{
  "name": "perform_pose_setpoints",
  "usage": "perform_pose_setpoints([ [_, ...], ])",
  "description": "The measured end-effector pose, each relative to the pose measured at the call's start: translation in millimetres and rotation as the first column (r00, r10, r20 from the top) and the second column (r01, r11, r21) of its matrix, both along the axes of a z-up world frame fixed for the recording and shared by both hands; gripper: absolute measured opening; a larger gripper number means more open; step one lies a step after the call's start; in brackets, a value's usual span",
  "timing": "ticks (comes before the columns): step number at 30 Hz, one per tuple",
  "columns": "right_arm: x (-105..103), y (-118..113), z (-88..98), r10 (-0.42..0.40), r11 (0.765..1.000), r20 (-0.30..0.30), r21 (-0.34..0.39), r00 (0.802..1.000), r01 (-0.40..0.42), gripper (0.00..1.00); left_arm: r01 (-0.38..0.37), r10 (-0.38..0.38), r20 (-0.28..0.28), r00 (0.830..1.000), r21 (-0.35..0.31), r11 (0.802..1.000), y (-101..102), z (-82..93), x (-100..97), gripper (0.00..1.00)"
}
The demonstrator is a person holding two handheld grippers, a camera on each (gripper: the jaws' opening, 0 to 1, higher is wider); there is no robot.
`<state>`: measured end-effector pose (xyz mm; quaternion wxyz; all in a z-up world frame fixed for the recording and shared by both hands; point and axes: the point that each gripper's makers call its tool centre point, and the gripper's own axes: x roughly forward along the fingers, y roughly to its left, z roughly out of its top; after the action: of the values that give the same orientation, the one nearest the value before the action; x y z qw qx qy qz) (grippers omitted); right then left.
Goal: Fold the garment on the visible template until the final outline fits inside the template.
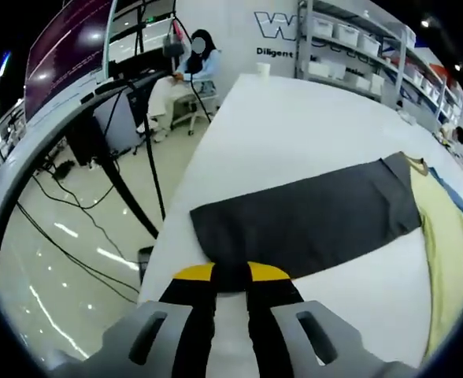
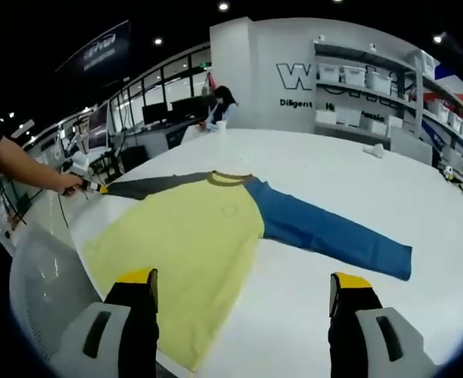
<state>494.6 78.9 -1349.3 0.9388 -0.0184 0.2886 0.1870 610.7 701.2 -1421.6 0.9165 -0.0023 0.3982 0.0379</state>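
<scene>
A long-sleeved shirt lies flat on the white table (image 2: 334, 165), with a yellow body (image 2: 184, 252), a blue sleeve (image 2: 326, 232) and a dark grey sleeve (image 2: 149, 186). In the left gripper view the grey sleeve (image 1: 310, 216) stretches toward the yellow body (image 1: 444, 244). My left gripper (image 1: 231, 276) is shut on the sleeve's cuff near the table's edge. From the right gripper view, a hand (image 2: 66, 183) holds that left gripper (image 2: 98, 188) at the cuff. My right gripper (image 2: 243, 283) stands open above the shirt's hem, nothing between its jaws.
The table's long edge runs beside the cuff, with cables and stands on the floor (image 1: 98, 197) below. A person (image 1: 188, 71) sits at the far end near a white cup (image 1: 263, 69). Shelves with bins (image 1: 357, 47) line the back wall.
</scene>
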Motion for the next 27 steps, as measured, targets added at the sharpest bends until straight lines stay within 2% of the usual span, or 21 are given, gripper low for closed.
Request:
perform_pose_setpoints([
  [1, -0.4, -0.2, -0.4, -0.002, 1.0, -0.001, 0.002, 1.0, 0.002, 0.88, 0.01, -0.01, -0.006, 1.0, 0.0, 1.0, -0.8, -1.6, 0.9, 0.06],
  [2, -1.3, -0.3, -0.6, -0.005, 1.0, -0.002, 0.005, 1.0, 0.005, 0.88, 0.066, -0.066, -0.015, 0.998, 0.033, 0.997, -2.8, -1.1, 2.7, 0.04],
  [5, -2.7, -0.5, -1.5, -0.008, 1.0, -0.001, 0.006, 1.0, 0.008, 0.88, 0.121, -0.117, -0.051, 0.992, 0.073, 0.99, -3.8, -2.2, 3.1, 0.02],
  [10, -3.1, -1.4, -0.2, -0.019, 1.0, 0.004, 0.014, 1.0, 0.019, 0.88, 0.114, -0.11, -0.084, 0.99, 0.049, 0.992, -1.4, -1.9, 2.6, 0.01],
  [11, -3.1, -1.5, 0.2, -0.02, 1.0, 0.006, 0.015, 1.0, 0.02, 0.88, 0.099, -0.097, -0.066, 0.993, 0.022, 0.995, -4.4, 0.4, 3.3, 0.01],
  [14, -2.7, -2.4, 1.5, -0.028, 0.999, 0.011, 0.023, 1.0, 0.028, 0.88, 0.096, -0.096, -0.029, 0.995, 0.008, 0.995, -8.7, 5.8, 7.3, 0.01],
  [18, -3.7, -2.8, 0.9, -0.032, 0.999, 0.007, 0.028, 0.999, 0.032, 0.88, 0.151, -0.152, 0.029, 0.988, 0.013, 0.988, -21.0, 23.3, 17.9, 0.01],
  [27, -3.7, 0.1, -1.0, -0.016, 0.999, 0.0, 0.029, 1.0, 0.016, 0.89, 0.199, -0.198, 0.072, 0.978, -0.004, 0.98, -35.5, 51.4, 30.7, 0.01],
])
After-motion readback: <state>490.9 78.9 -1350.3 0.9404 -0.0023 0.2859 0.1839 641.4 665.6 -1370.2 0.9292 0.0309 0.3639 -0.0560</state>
